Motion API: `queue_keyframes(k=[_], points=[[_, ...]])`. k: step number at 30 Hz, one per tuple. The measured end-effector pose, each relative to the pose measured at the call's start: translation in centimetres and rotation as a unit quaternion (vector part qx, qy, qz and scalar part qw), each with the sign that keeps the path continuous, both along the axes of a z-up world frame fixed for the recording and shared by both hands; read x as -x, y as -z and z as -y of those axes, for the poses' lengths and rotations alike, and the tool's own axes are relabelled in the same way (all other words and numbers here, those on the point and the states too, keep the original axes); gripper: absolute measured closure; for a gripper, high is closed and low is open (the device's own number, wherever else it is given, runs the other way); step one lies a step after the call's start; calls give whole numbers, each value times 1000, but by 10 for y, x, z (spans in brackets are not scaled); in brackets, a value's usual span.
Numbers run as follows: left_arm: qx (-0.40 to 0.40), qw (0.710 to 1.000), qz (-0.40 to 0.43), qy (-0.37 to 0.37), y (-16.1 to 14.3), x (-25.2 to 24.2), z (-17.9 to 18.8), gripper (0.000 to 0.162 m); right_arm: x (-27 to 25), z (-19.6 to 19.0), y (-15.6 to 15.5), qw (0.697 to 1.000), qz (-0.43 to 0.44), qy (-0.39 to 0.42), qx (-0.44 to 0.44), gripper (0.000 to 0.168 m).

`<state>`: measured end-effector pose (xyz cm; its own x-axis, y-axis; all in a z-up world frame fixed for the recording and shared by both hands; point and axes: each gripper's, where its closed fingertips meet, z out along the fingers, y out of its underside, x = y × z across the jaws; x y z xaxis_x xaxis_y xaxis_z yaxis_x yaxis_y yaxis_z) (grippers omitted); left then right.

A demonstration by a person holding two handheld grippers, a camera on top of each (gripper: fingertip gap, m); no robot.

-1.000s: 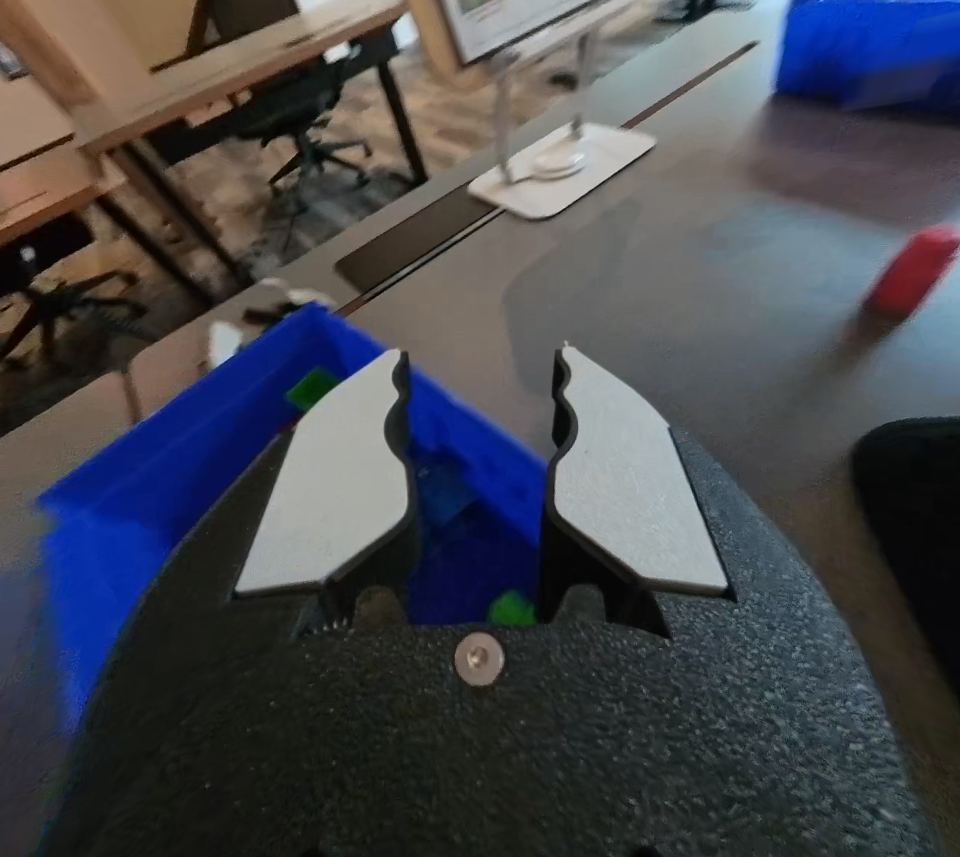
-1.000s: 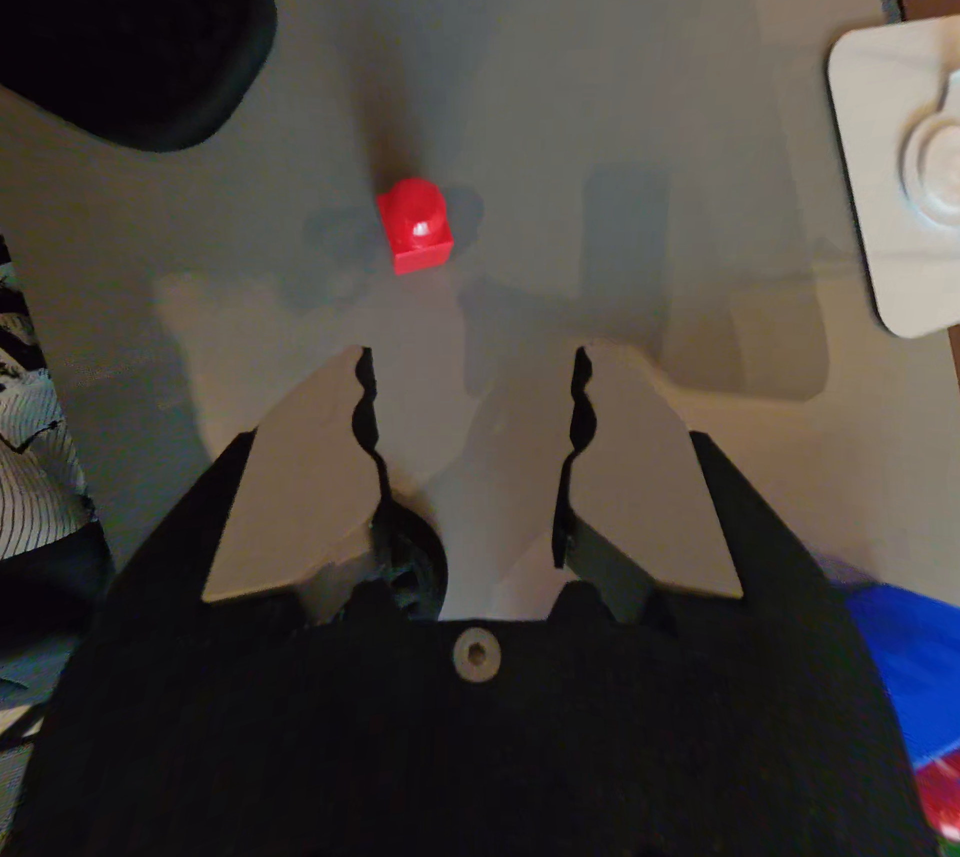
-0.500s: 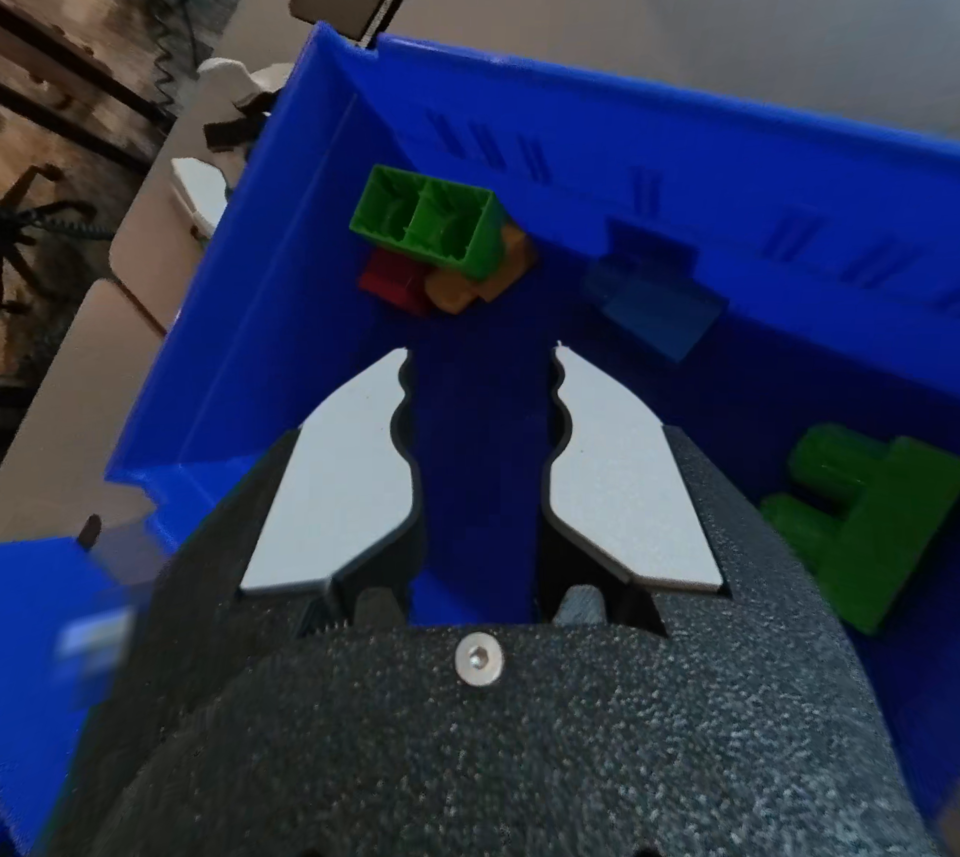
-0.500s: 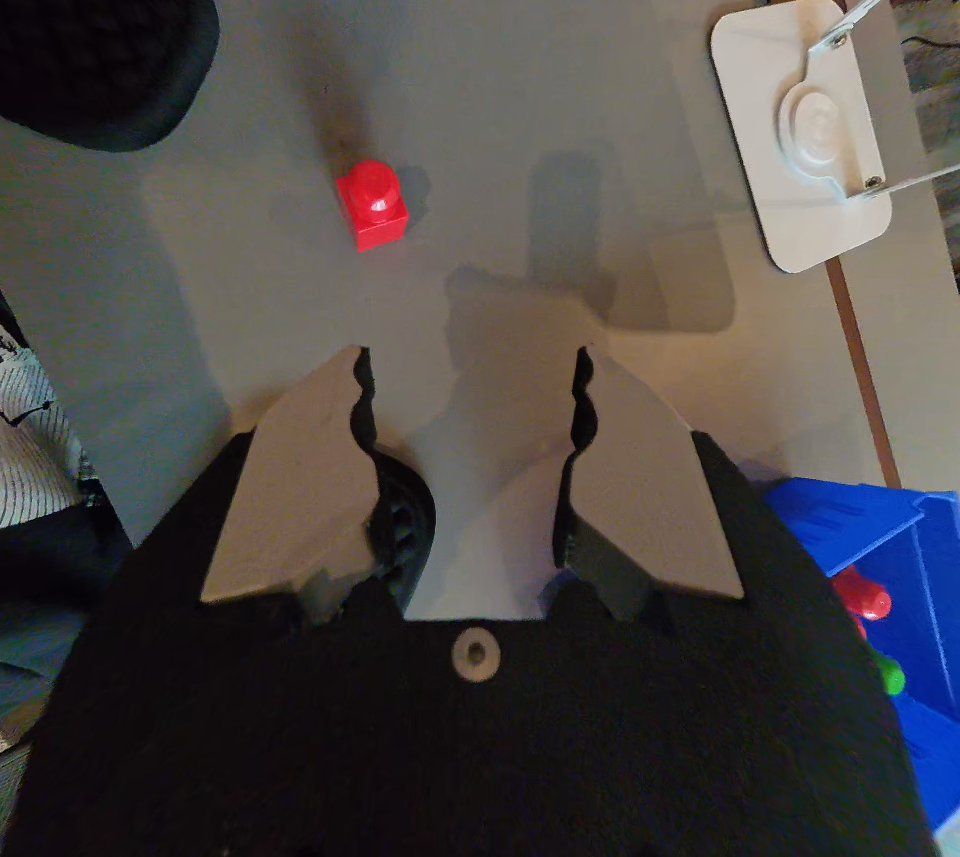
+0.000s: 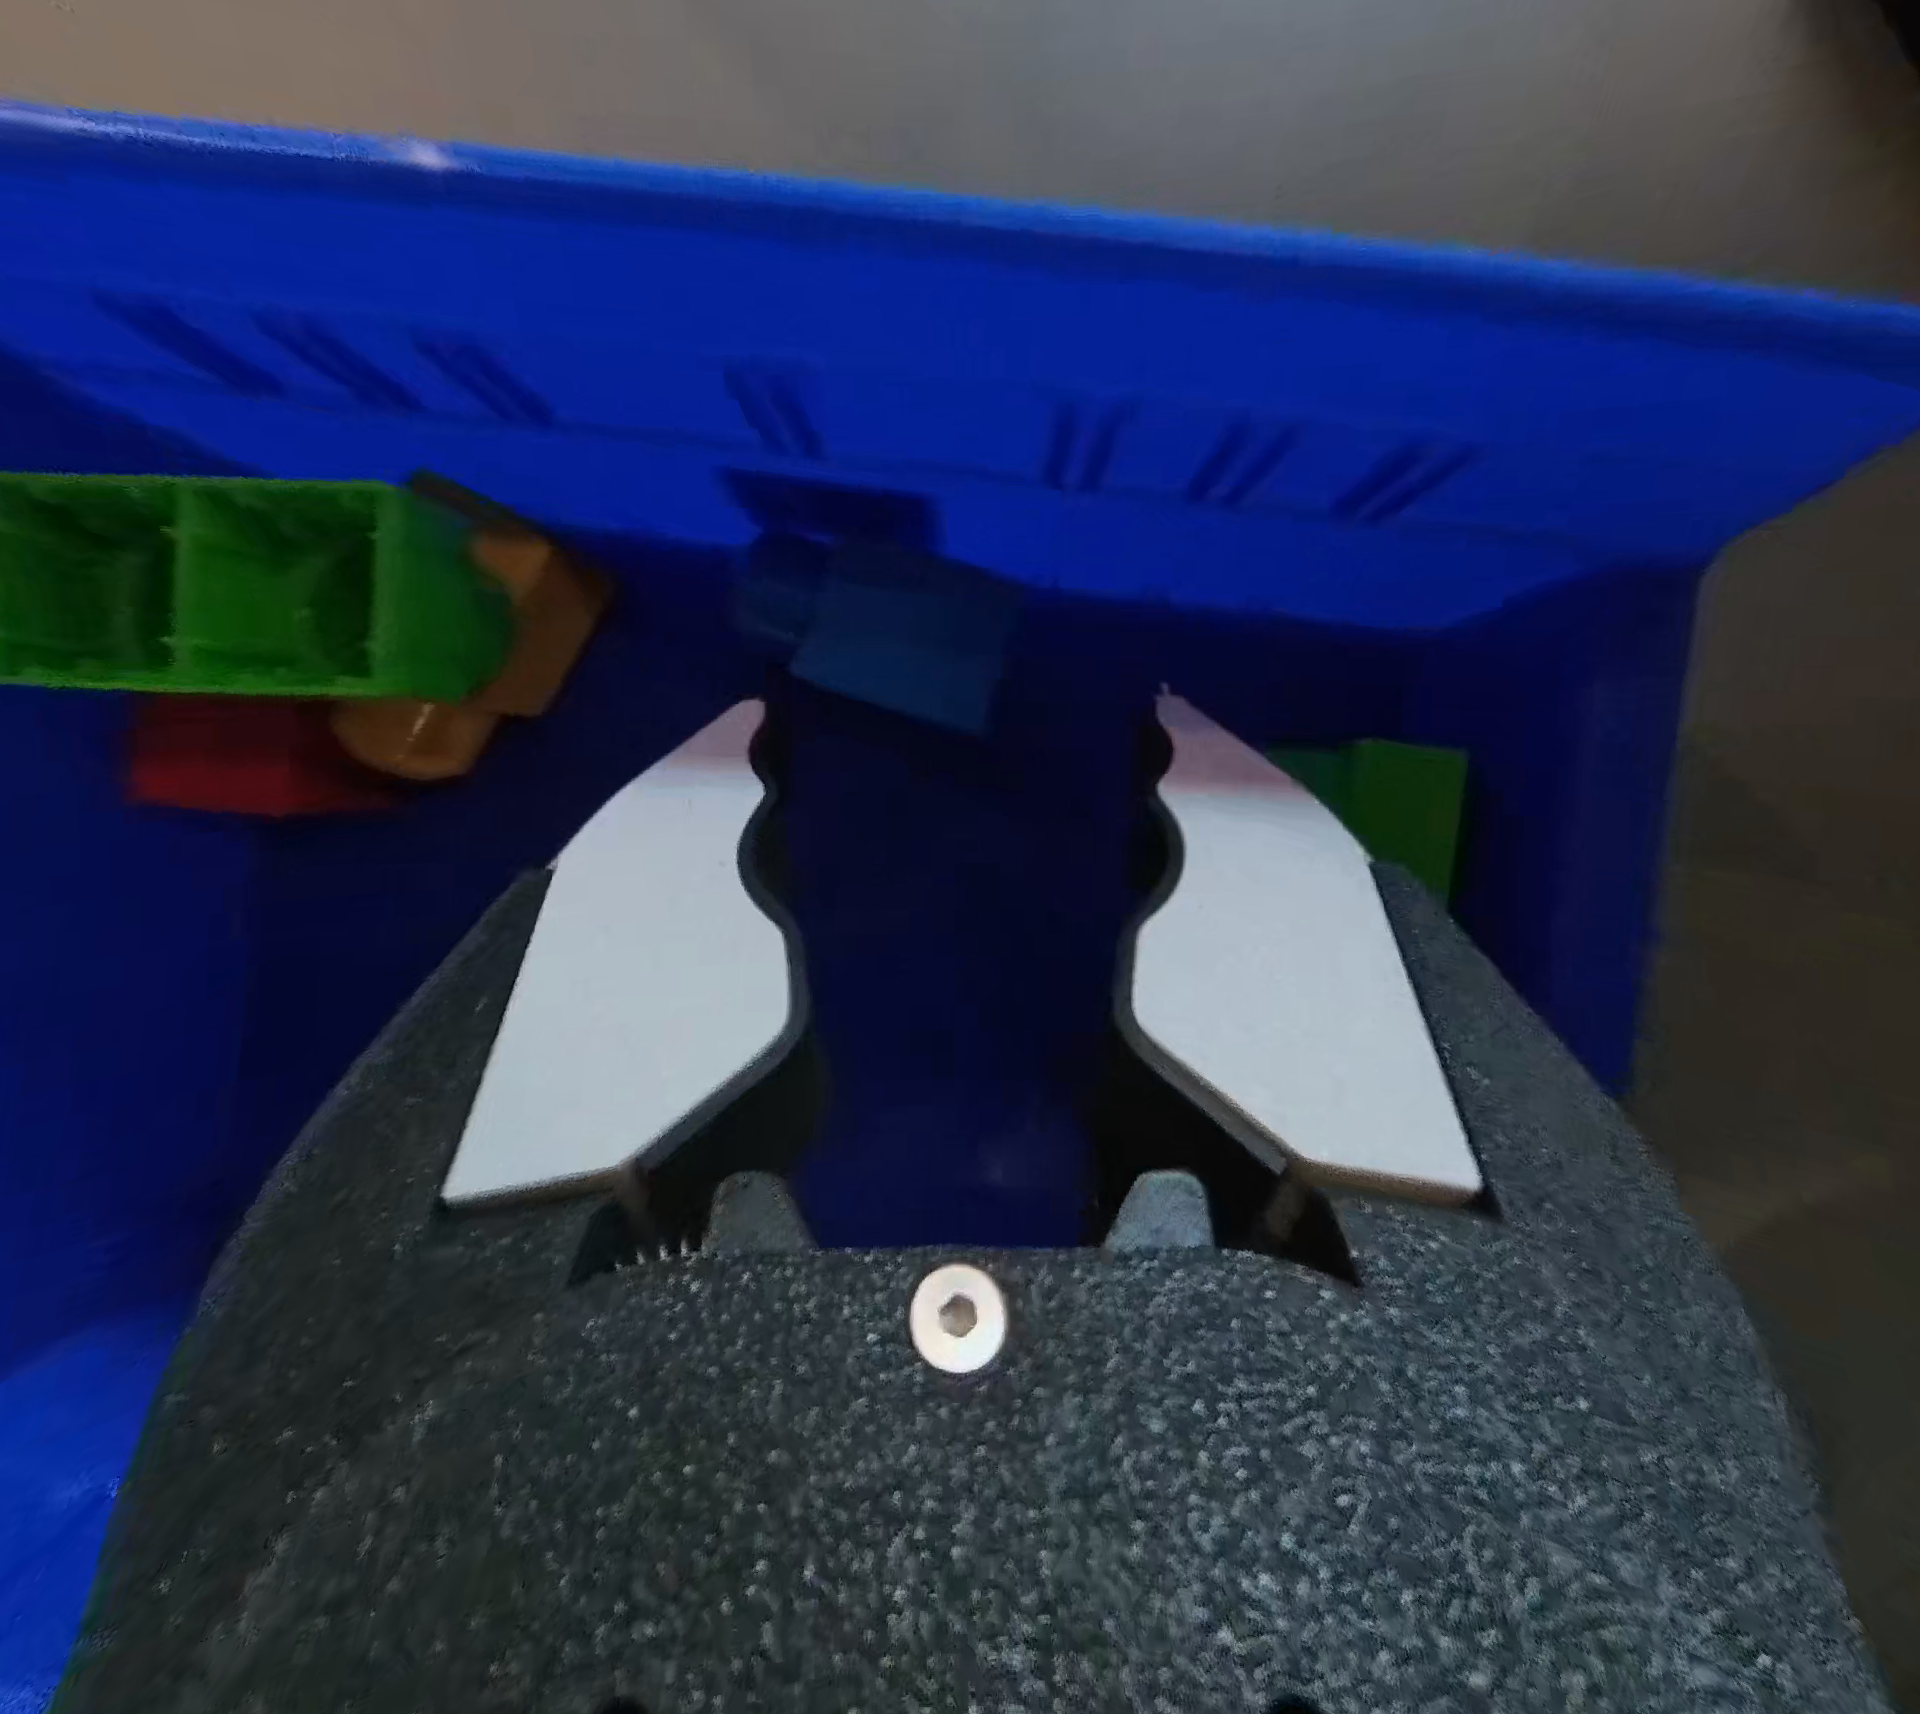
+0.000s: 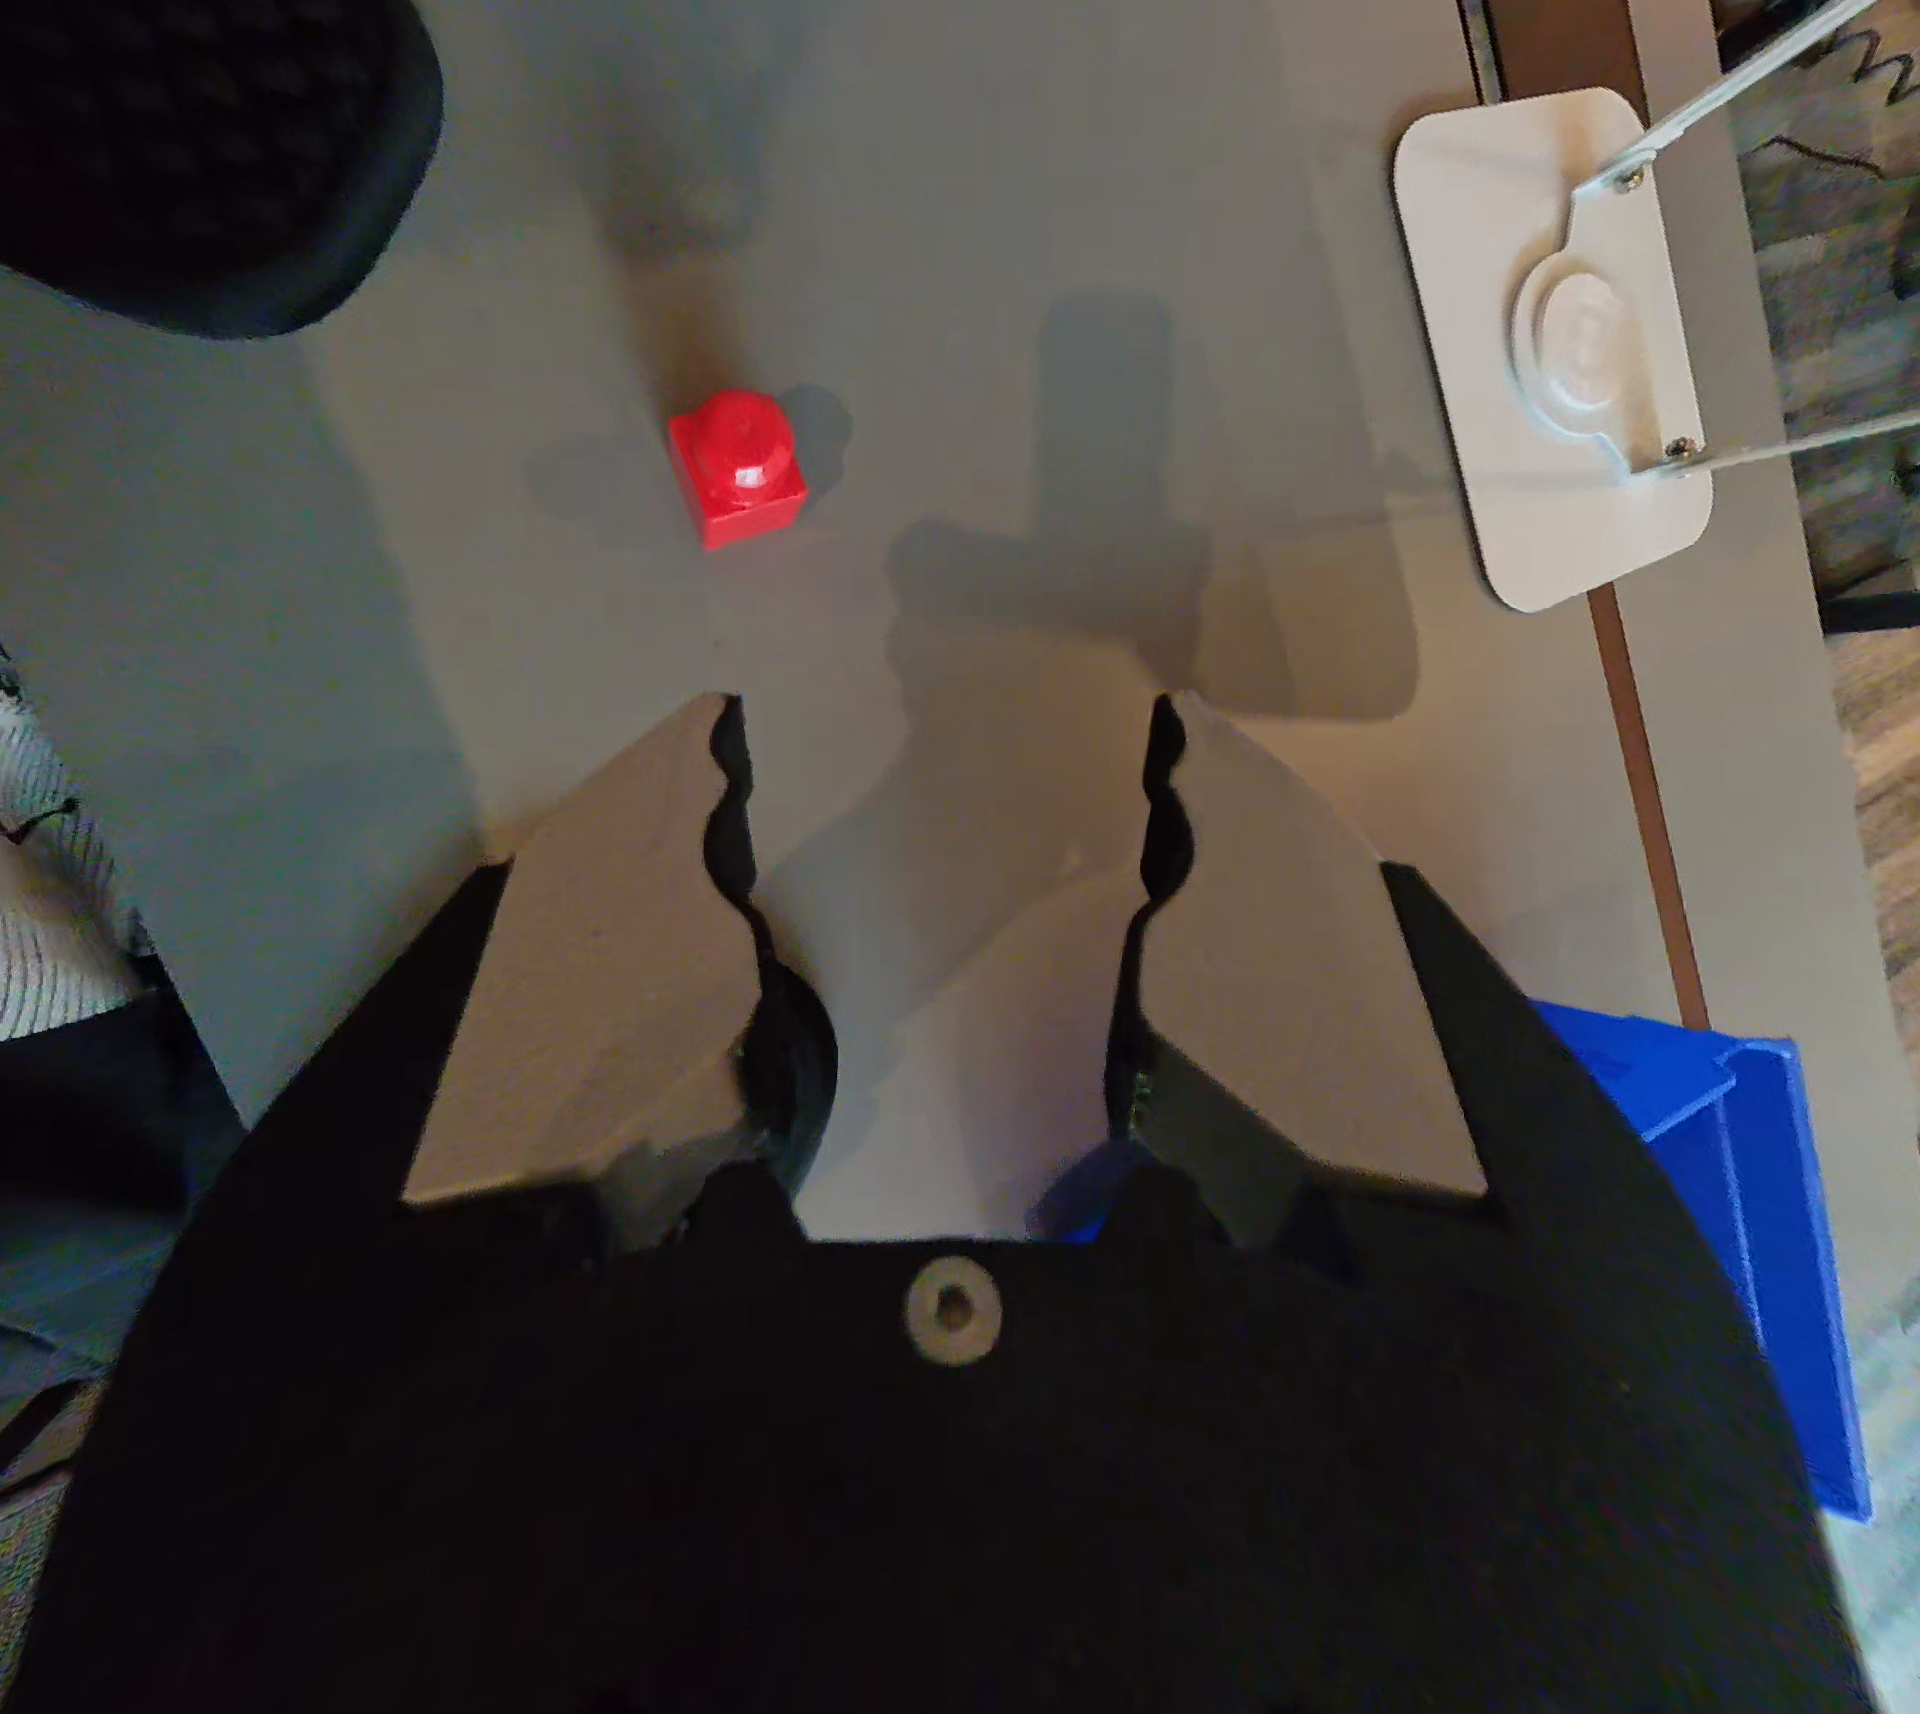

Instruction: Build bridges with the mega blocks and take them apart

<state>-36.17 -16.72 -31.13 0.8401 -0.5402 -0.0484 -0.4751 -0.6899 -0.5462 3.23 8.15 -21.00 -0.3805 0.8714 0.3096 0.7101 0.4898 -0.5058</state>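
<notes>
My left gripper [image 5: 956, 708] is open and empty, low inside a blue bin [image 5: 935, 282]. Just ahead of its tips a blue block [image 5: 894, 646] lies against the far wall. To the left lie a green block [image 5: 229, 584] on its side, an orange block [image 5: 520, 656] and a red block [image 5: 229, 760]. Another green block [image 5: 1392, 802] sits behind the right finger. My right gripper [image 6: 945, 708] is open and empty, above the grey table [image 6: 1039, 106]. A single red block [image 6: 738, 464] stands upright on the table, ahead and to the left of its tips.
A white stand base [image 6: 1548, 345] with thin metal rods sits at the table's right edge. A black padded object [image 6: 177, 54] lies at the upper left. A second blue bin [image 6: 1745, 1249] shows at the lower right. A striped cloth [image 6: 42, 916] is at the left edge. The gap from one gripper's tips to the other's is roughly 50 cm. My right tips are about 45 cm from the green block [image 5: 1392, 802], my left tips only 5 cm.
My left gripper has dropped from above the table into the blue bin and closed in on the blue block. My right gripper has drawn back from the red block, bringing the blue bin into view.
</notes>
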Motion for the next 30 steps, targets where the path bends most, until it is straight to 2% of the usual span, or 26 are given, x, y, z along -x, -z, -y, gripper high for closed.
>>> queue_keyframes(k=[5, 10, 19, 20, 30], points=[[16, 998, -52, 15, 16, 3, 1, 86, 6, 6, -2, 1000, -6, -12, 1, 96], [-10, 998, -64, 29, 17, 3, -9, 86, 5, 10, -1, 1000, -3, -16, 0, 96], [-53, 993, -96, 39, 22, 9, -22, 111, 7, 13, 0, 1000, -6, -18, 3, 96], [-66, 992, -103, 32, 18, 12, -23, 125, 8, 14, 0, 1000, -6, -20, 3, 96], [-174, 979, -105, -6, -34, 2, -12, 133, 29, 33, 10, 997, -7, -70, 8, 97]])
